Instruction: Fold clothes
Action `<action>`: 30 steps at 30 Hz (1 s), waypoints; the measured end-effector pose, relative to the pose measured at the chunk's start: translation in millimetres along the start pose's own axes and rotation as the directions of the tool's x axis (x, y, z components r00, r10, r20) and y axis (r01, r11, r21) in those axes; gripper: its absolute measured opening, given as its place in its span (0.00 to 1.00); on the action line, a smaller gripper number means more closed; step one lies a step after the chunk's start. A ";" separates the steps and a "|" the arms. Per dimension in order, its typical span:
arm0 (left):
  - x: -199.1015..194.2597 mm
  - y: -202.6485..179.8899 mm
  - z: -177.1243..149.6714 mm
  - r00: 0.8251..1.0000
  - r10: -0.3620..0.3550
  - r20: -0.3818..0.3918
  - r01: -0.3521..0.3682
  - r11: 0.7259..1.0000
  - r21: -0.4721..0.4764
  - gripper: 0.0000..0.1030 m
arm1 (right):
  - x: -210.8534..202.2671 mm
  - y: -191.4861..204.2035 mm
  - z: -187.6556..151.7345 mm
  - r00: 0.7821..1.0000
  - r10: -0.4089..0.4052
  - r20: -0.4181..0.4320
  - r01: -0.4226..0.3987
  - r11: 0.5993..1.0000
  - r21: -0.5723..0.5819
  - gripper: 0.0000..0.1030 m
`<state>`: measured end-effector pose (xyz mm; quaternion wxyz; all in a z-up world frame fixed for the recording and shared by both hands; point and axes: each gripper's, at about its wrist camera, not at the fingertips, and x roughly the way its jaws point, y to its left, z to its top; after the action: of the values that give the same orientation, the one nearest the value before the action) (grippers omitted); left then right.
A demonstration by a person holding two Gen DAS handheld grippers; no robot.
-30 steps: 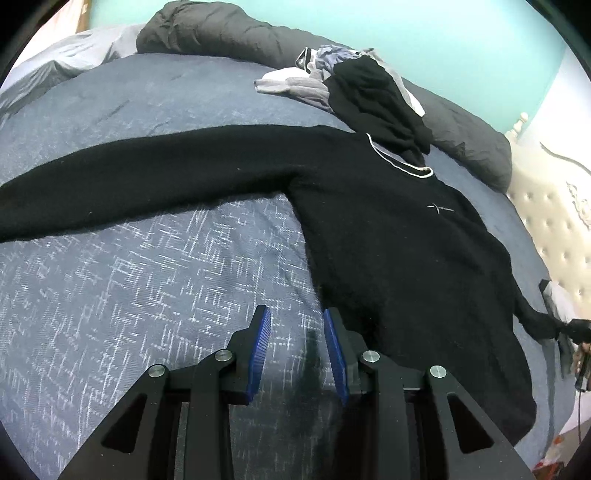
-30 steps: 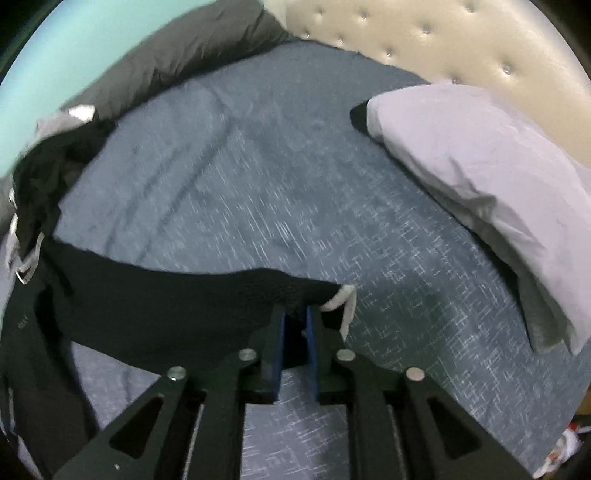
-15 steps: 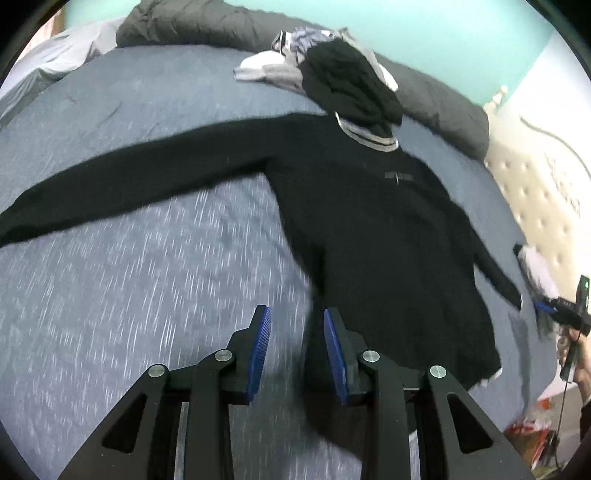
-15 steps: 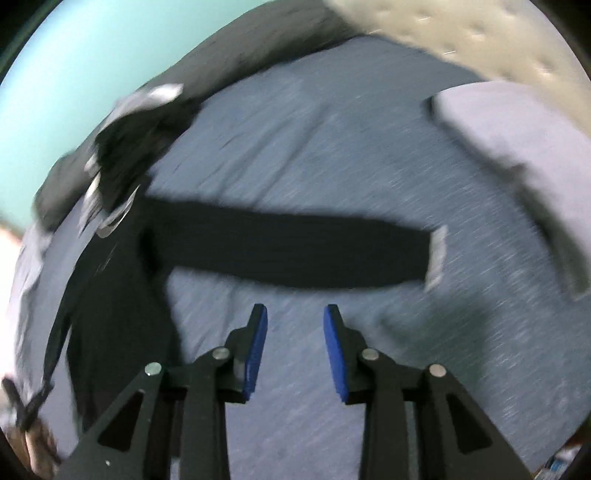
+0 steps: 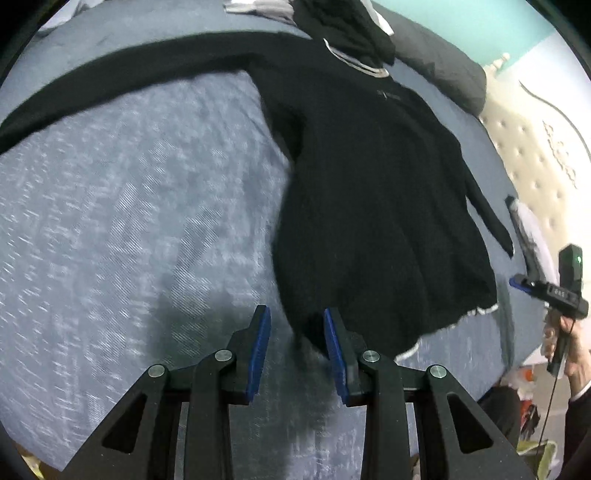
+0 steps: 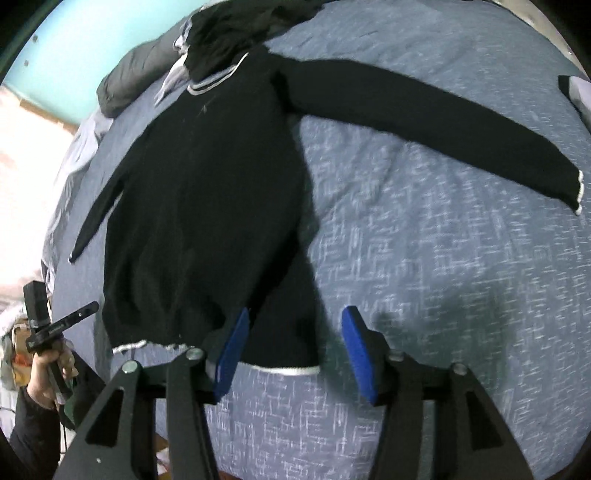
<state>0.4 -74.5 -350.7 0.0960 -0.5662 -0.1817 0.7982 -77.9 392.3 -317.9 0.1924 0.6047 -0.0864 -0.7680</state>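
A black sweater [image 5: 376,192] with white trim lies spread flat on the blue-grey bed cover [image 5: 122,206], both sleeves stretched out. My left gripper [image 5: 297,345] is open and empty, just above the sweater's left hem corner. My right gripper [image 6: 291,350] is open and empty, astride the right hem corner, over the white hem band [image 6: 284,370]. The sweater [image 6: 207,177] fills the middle of the right wrist view, its right sleeve [image 6: 436,122] reaching to the far right. Each gripper shows in the other's view, the right one [image 5: 532,288] and the left one [image 6: 74,317].
A pile of dark and grey clothes [image 5: 343,22] lies beyond the collar, against a rolled grey duvet [image 5: 443,66]. A tufted cream headboard [image 5: 543,155] and a pillow [image 6: 580,92] lie to the right. The bed's near edge [image 6: 295,469] is right below the grippers.
My right gripper let go of the sleeve cuff, opened, and moved back to the hem. My left gripper also drew back towards the hem. The right sleeve now lies stretched out flat.
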 end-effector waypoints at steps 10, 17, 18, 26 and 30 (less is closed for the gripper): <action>23.5 -17.7 -25.8 0.996 -0.067 -0.060 0.066 0.998 -0.012 0.43 | 28.9 13.6 -11.7 0.995 -0.044 -0.085 0.038 0.997 -0.064 0.54; 38.8 -21.3 -29.2 0.995 -0.076 -0.068 0.075 0.997 -0.015 0.41 | 39.4 17.0 -16.7 0.995 -0.034 -0.091 0.027 0.997 -0.075 0.53; 39.8 -21.7 -29.3 0.995 -0.076 -0.065 0.075 0.997 -0.012 0.36 | 39.7 17.3 -17.7 0.996 -0.031 -0.089 0.024 0.997 -0.078 0.46; 17.4 -32.9 -25.0 0.994 -0.105 -0.011 0.105 0.993 0.049 0.07 | 23.8 18.3 -18.1 1.000 0.000 -0.017 -0.002 0.995 -0.097 0.05; -15.6 -40.3 -20.0 0.992 -0.113 0.048 0.109 0.990 0.087 0.06 | 0.0 25.7 -14.9 0.999 0.032 0.023 -0.029 0.992 -0.119 0.04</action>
<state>22.4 -39.6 -327.0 0.1592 -0.5293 -0.1816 0.8133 -58.6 370.4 -312.3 0.2386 0.5812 -0.0522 -0.7762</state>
